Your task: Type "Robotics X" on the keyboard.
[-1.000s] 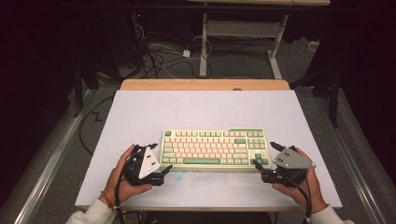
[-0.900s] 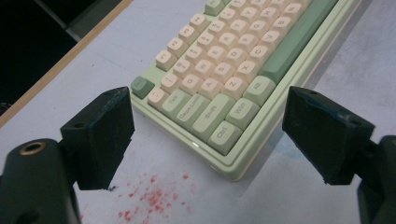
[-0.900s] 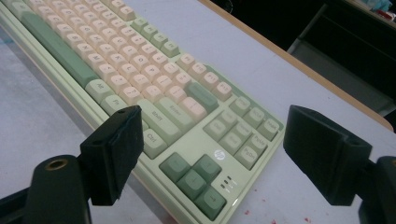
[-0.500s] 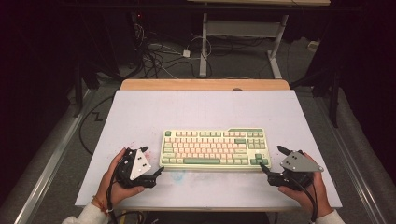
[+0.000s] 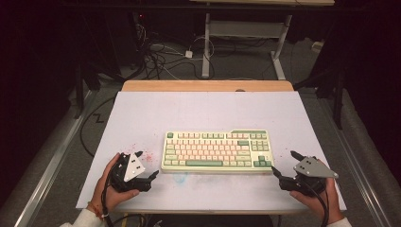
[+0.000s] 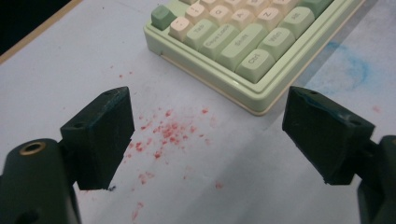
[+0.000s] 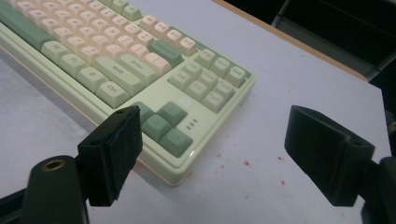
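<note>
A pale green and cream keyboard (image 5: 216, 151) lies flat in the middle of the white table (image 5: 208, 111). My left gripper (image 5: 146, 164) is open just off the keyboard's front-left corner and holds nothing. In the left gripper view its jaws (image 6: 210, 116) stand wide apart, and the keyboard's corner (image 6: 233, 42) lies ahead of them. My right gripper (image 5: 283, 161) is open beside the front-right corner, also holding nothing. The right gripper view has the arrow-key corner of the keyboard (image 7: 116, 51) close behind the left jaw, with my right gripper (image 7: 215, 135) spread wide.
Red specks (image 6: 163, 135) dot the table near the left gripper and a faint blue smudge (image 6: 350, 70) lies in front of the keyboard. A wooden strip (image 5: 208, 85) edges the far side. Cables (image 5: 161, 59) and another table's legs (image 5: 206, 42) are on the floor beyond.
Both hands have drawn their grippers outward from the keyboard's front corners, the left one to the left, the right one to the right and toward the table's front edge.
</note>
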`<action>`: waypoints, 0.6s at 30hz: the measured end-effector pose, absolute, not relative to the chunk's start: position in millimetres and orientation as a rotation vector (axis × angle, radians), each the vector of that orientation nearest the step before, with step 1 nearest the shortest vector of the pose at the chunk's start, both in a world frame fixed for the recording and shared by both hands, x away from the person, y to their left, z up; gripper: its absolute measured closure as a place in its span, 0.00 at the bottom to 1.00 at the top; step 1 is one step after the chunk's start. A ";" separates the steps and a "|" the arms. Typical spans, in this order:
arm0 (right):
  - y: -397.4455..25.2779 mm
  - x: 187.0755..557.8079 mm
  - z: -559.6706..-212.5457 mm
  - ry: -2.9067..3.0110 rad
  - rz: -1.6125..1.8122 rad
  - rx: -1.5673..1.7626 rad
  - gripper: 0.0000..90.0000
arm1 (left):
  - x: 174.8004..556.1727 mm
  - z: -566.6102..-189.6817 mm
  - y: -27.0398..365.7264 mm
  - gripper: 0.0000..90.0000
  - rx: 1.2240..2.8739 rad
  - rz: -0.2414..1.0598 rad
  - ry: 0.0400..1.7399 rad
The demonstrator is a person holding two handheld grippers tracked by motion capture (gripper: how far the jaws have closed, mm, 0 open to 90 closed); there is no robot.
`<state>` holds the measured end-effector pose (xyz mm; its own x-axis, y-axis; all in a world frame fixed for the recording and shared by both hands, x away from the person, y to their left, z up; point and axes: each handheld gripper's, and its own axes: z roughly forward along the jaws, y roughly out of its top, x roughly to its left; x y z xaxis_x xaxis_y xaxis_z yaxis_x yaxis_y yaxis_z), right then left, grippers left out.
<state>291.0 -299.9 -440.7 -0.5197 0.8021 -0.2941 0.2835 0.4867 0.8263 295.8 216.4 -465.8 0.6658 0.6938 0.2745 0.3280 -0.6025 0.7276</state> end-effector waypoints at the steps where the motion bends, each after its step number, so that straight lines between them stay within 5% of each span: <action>1: -301.6 290.5 -442.0 2.034 0.967 0.904 0.22 | 295.6 -466.9 217.9 0.17 2.227 0.729 0.794; 18: -314.6 284.8 -456.5 2.050 0.957 0.953 0.19 | 291.2 -475.7 220.9 0.17 2.248 0.705 0.825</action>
<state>284.8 -314.6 -456.5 -0.5064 0.8218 -0.2612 0.3277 0.4635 0.8233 291.2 220.9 -475.7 0.6598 0.7054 0.2589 0.3654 -0.6023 0.7097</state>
